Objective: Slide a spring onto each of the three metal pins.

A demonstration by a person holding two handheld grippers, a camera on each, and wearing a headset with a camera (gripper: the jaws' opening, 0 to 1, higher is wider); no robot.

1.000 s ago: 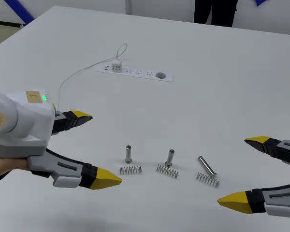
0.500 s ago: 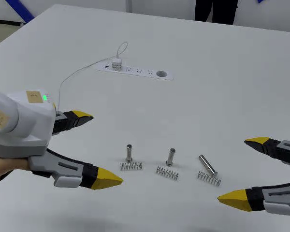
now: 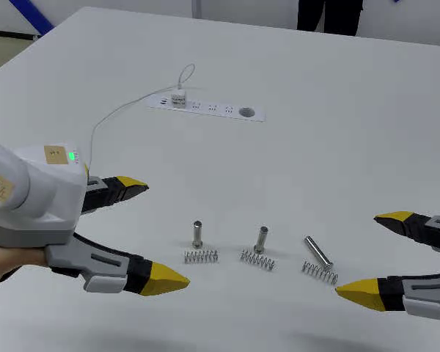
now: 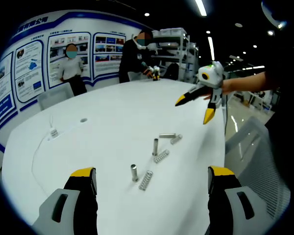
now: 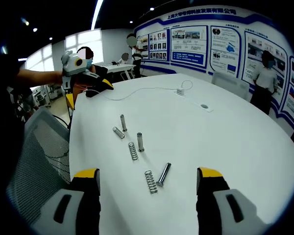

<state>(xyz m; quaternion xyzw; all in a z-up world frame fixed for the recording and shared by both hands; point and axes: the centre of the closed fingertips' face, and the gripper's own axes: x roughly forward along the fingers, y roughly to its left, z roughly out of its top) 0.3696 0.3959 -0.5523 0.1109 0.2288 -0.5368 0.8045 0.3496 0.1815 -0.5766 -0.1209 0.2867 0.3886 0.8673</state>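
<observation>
Three metal pins stand in a row on the white table (image 3: pixel 337 110). The left pin (image 3: pixel 197 233) and the middle pin (image 3: pixel 262 239) are upright, and the right pin (image 3: pixel 317 251) lies flat on its side. A loose spring lies just in front of each, and none of them is on a pin: the left spring (image 3: pixel 201 256), the middle spring (image 3: pixel 257 259) and the right spring (image 3: pixel 320 273). The right spring sits close to the near end of the lying pin, and I cannot tell whether they touch. The left gripper (image 3: pixel 152 231) is held above the table to the left of the row, its yellow-tipped jaws spread wide with nothing between them. The right gripper (image 3: pixel 374 255) is held to the right of the row, also spread wide and empty. Both are apart from the pins and springs. Well behind the row lies a white power strip (image 3: pixel 213 110) with a small white plug (image 3: pixel 178 99) in it, and a thin white cable (image 3: pixel 121 111) curves away from the plug toward the left gripper's side.
</observation>
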